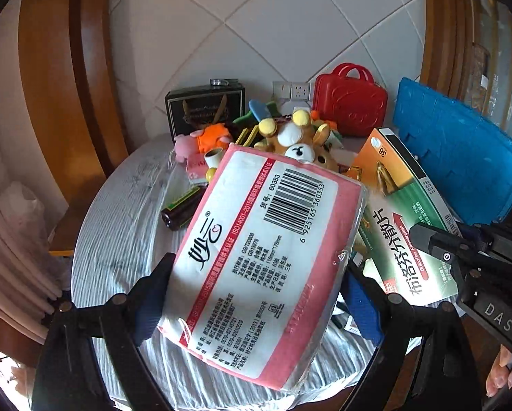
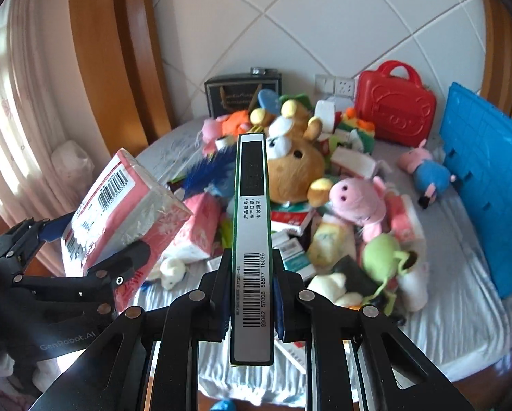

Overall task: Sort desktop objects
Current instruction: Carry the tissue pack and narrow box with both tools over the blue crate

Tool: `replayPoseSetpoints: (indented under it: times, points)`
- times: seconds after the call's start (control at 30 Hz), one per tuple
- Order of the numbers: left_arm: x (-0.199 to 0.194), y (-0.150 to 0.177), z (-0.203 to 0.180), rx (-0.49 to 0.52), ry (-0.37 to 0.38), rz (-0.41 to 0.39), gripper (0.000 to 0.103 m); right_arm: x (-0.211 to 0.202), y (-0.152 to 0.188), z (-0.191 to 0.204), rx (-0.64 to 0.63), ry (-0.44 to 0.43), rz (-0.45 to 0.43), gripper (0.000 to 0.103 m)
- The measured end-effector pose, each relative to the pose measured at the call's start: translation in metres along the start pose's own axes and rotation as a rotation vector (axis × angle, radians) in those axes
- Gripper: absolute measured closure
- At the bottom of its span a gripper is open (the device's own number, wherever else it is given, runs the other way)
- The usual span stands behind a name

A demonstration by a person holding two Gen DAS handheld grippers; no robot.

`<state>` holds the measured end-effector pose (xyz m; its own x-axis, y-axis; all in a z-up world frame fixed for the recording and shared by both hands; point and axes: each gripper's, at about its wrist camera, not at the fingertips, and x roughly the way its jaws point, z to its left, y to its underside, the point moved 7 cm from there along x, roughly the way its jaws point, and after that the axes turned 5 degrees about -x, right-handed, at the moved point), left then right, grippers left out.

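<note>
- White tiled wall [image 2: 324,24] with diagonal seams backs a round surface [image 2: 461,308] under a pale ribbed cloth; wooden frames stand at either side and a curtain [image 2: 12,102] hangs at the far left.
- On the surface lies a jumble of toys and boxes: a brown plush animal [image 2: 293,167] near the middle, a pink plush pig [image 2: 355,198] to its right, a green plush frog [image 2: 382,260] nearer, and a small pig doll in blue [image 2: 427,171] by the right edge.
- At the far side a red toy suitcase [image 2: 392,106] stands upright beside a wall socket [image 2: 343,87], with a dark gift box [image 2: 242,96] to the left.
- A blue plastic crate panel [image 2: 488,202] stands on edge along the right rim.
- The left gripper [image 1: 256,294] holds a pink and white tissue pack [image 1: 266,257] across its width, jaws spread wide and pressing on both long sides; the pack is tilted, raised off the cloth at the left of the heap, barcode label facing up.
- The right gripper [image 2: 252,294] has its jaws drawn narrow on a thin green and orange medicine box [image 2: 252,239], gripped by its flat faces with the barcoded edge facing the camera; the box points away over the middle of the pile, clear of the cloth.
- In the left wrist view the two held items sit side by side, the medicine box [image 1: 403,212] just right of the pack.
- A dark battery [image 1: 182,210] lies on the cloth beyond the pack's left edge.
</note>
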<state>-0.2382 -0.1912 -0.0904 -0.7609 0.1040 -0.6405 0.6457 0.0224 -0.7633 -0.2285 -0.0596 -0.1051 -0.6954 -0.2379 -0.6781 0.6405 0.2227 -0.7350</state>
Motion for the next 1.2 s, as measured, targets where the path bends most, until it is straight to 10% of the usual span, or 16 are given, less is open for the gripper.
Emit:
replayPoseSetpoints:
  times: [0.33, 0.63, 1.2]
  points:
    - [-0.019, -0.061, -0.109, 0.054, 0.11, -0.147, 0.012, -0.087, -0.045, -0.093, 0.041, 0.175, -0.183, 0.084]
    - [0.001, -0.091, -0.292, 0.069, 0.117, -0.259, 0.012, -0.134, -0.057, -0.268, 0.028, 0.24, -0.316, 0.084]
    - [0.043, -0.148, -0.639, 0.167, 0.326, -0.154, 0.009, -0.205, -0.031, -0.6, 0.179, 0.435, -0.297, 0.084]
